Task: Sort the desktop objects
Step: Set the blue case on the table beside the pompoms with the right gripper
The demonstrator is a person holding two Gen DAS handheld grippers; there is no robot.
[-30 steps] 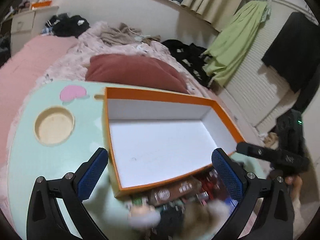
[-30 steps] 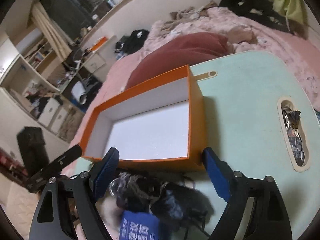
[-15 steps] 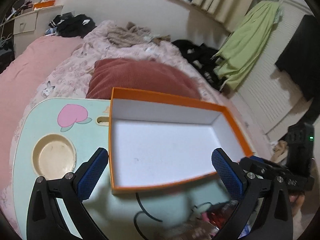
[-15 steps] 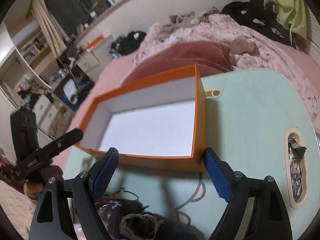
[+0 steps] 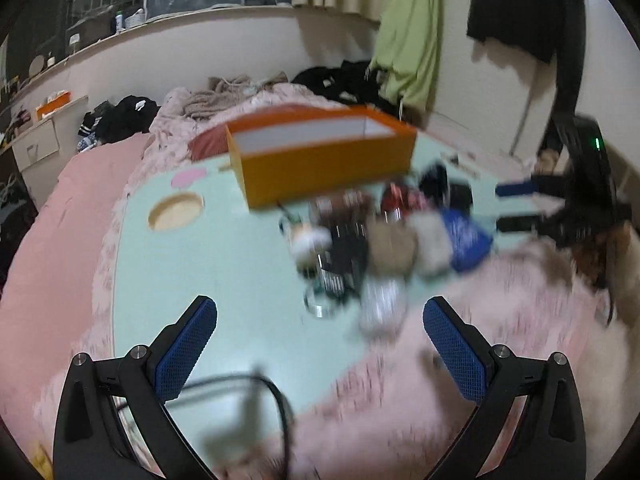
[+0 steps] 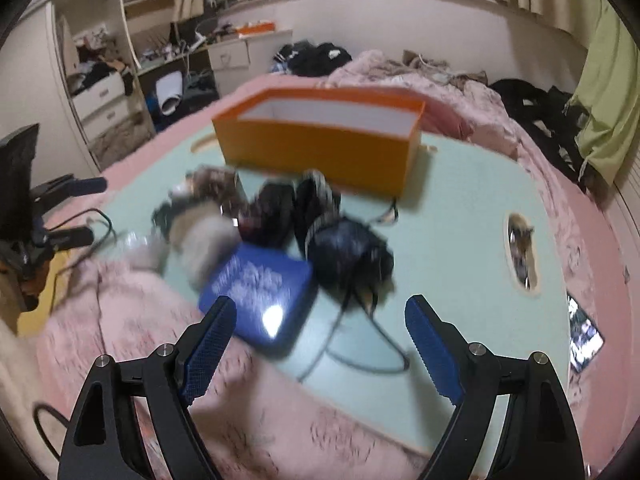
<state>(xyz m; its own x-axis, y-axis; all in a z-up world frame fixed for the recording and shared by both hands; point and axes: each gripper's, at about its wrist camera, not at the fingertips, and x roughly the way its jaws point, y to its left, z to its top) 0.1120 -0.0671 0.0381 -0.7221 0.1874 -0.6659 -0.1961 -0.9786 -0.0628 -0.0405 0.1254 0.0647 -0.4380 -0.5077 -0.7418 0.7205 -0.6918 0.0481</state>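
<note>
An empty orange box (image 5: 320, 160) with a white inside stands at the far side of the mint green lap table (image 5: 224, 272); it also shows in the right wrist view (image 6: 320, 144). In front of it lies a blurred heap of small things: a blue pouch (image 6: 260, 292), dark cables and pouches (image 6: 344, 248), a fluffy beige item (image 5: 390, 246). My left gripper (image 5: 320, 320) is open and empty, pulled back near the table's front edge. My right gripper (image 6: 320, 320) is open and empty, just short of the blue pouch.
The table rests on a pink bed (image 6: 140, 320) with a red pillow (image 5: 208, 146) behind the box. The table has a round cup recess (image 5: 176, 212) and an oval slot (image 6: 520, 252). A phone (image 6: 584, 340) lies at right. A black cable (image 5: 276, 400) crosses the front.
Both grippers have pulled back and up from the box. The heap, earlier under the fingers, now lies ahead of them. The views are blurred by motion.
</note>
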